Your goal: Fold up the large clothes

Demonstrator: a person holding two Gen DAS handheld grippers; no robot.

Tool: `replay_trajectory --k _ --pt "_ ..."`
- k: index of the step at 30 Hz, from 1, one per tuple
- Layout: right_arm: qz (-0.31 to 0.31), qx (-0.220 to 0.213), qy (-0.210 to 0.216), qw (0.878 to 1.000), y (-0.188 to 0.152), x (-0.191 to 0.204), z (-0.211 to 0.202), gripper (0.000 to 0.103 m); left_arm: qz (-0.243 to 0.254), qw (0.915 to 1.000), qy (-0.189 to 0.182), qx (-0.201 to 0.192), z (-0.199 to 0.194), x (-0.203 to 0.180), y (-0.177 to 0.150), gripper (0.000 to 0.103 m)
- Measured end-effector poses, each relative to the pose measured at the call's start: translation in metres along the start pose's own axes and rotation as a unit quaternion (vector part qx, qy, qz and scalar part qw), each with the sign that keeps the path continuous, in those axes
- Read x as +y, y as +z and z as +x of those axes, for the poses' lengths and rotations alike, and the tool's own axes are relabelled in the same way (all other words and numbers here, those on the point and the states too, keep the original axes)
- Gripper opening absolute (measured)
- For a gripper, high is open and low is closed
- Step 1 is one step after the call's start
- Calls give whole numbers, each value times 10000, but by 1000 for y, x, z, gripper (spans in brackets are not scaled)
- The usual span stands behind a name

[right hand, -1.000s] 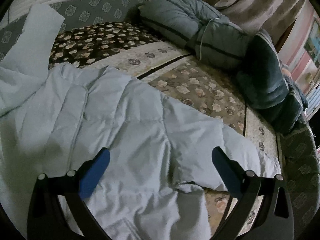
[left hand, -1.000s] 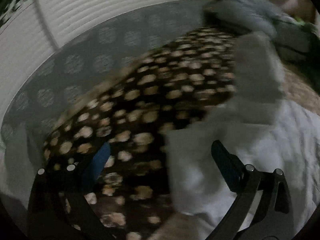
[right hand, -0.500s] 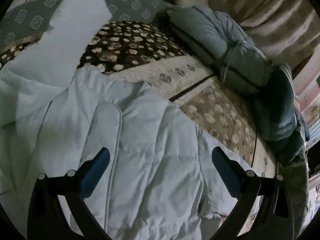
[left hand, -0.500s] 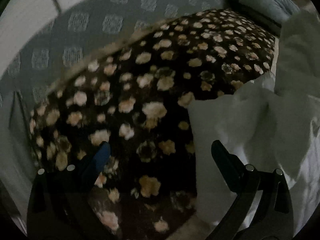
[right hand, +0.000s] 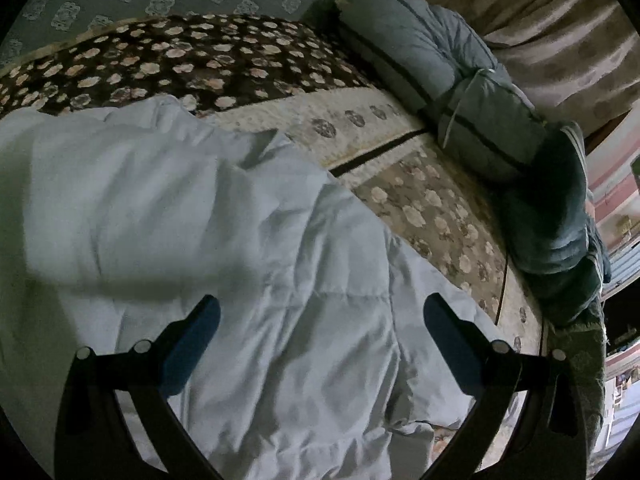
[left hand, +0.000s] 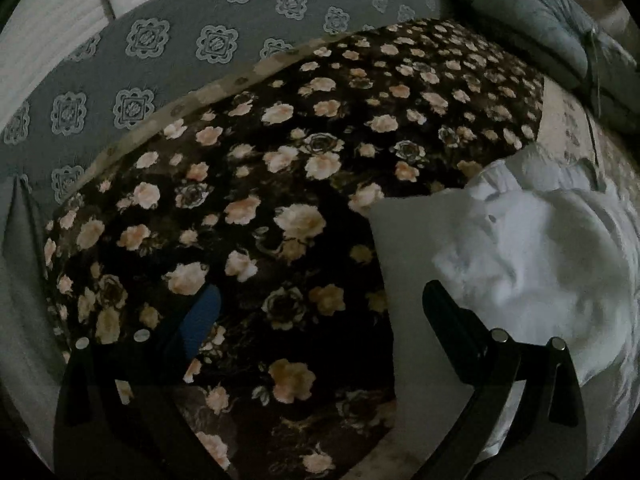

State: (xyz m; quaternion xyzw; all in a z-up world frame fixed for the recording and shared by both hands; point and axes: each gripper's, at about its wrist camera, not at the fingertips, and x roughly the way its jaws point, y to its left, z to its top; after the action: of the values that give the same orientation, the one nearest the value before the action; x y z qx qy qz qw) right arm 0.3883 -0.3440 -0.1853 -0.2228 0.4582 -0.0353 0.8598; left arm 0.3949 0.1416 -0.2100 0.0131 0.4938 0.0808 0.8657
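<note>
A large pale blue quilted jacket [right hand: 248, 264] lies spread on the bed, one part folded over on the left. Its edge shows in the left wrist view [left hand: 520, 264] at the right. My right gripper [right hand: 320, 320] is open and empty, hovering above the jacket's middle. My left gripper [left hand: 320, 312] is open and empty, above the dark floral blanket [left hand: 280, 200], its right finger over the jacket's edge.
A grey patterned headboard [left hand: 180, 48] runs behind the bed. Bundled blue-grey bedding [right hand: 440, 80] and a dark teal folded blanket [right hand: 560, 220] lie along the far right side. The beige floral bedcover [right hand: 432, 208] lies beside the jacket.
The jacket sleeve that was raised at the left has come down onto the jacket. The left gripper has swung over the dark floral blanket. The right gripper moved closer over the jacket.
</note>
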Motion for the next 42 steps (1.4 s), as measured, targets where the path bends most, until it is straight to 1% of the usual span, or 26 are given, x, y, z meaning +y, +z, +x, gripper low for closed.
replay_trajectory --k 4,5,7,10,12,13,15,16,17,18,19,20,21,24,26,29,30,31,32,34,35,36,37,39,40,42 --pt "45 -10 135 9999 2 -1 7 101 406 9987 304 -88 1 -19 -1 100" --pt "44 -16 227 9997 3 2 9 101 531 9976 420 -144 0 -25 -2 100" --pt "70 -7 417 9991 4 8 16 101 672 9961 528 -218 -2 -31 -3 100" --pt "139 94 789 9967 2 21 32 98 784 9947 596 -287 -5 -35 -4 100" --pt "215 244 1087 9935 0 29 43 79 739 9955 524 -271 -4 -33 -3 100" --pt "283 303 1248 9913 -1 32 49 75 698 9961 476 -248 -4 -31 -2 100" --pt "332 322 1442 9885 -3 37 54 62 636 9969 404 -217 -2 -29 -2 100" --pt "355 319 1547 9868 -4 38 55 59 618 9971 382 -205 -1 -28 -2 100" --pt "375 317 1644 9852 -4 39 56 47 601 9974 350 -190 -1 -27 -2 100" --pt "395 310 1755 9832 -4 41 56 39 592 9975 326 -185 -1 -27 -3 100" --pt "367 283 1769 9831 -4 44 53 36 581 9977 298 -180 -1 -27 -3 100" --pt "348 256 1780 9831 -4 45 52 28 564 9980 250 -166 -1 -27 -3 100" --pt "344 213 1760 9836 -4 44 49 23 550 9981 210 -156 -1 -26 -3 100" --pt "456 16 1670 9849 -1 34 38 13 495 9986 57 -151 -6 -25 -4 100" --pt "564 -222 1463 9874 3 21 24 11 448 9988 -74 -203 -12 -24 -4 100" --pt "571 -387 1166 9908 7 5 10 10 306 9978 -480 -329 -24 -22 -3 100" --pt "498 -407 978 9931 7 0 6 10 223 9962 -772 -344 -29 -21 -2 100" --pt "420 -422 733 9955 7 -5 3 10 167 9948 -946 -337 -31 -20 -2 100" --pt "382 -408 473 9973 5 -12 1 9 100 9927 -1156 -319 -32 -21 -1 100" --pt "435 -351 103 9984 0 -26 0 9 -28 9869 -1593 -259 -35 -25 -1 100" --pt "507 -304 -168 9981 -5 -39 0 9 -50 9850 -1707 -243 -36 -27 -1 100" --pt "549 -262 -325 9976 -9 -47 3 9 -60 9825 -1849 -223 -38 -31 -2 100" --pt "670 -152 -459 9966 -16 -59 7 9 -40 9814 -1906 -220 -40 -35 -2 100" --pt "1030 119 -424 9937 -35 -83 25 9 45 9818 -1883 -259 -42 -46 -4 100" --pt "1061 243 -441 9931 -41 -88 35 9 80 9822 -1858 -252 -41 -50 -5 100" --pt "878 512 -522 9935 -51 -85 58 8 207 9831 -1809 -176 -38 -59 -7 100"
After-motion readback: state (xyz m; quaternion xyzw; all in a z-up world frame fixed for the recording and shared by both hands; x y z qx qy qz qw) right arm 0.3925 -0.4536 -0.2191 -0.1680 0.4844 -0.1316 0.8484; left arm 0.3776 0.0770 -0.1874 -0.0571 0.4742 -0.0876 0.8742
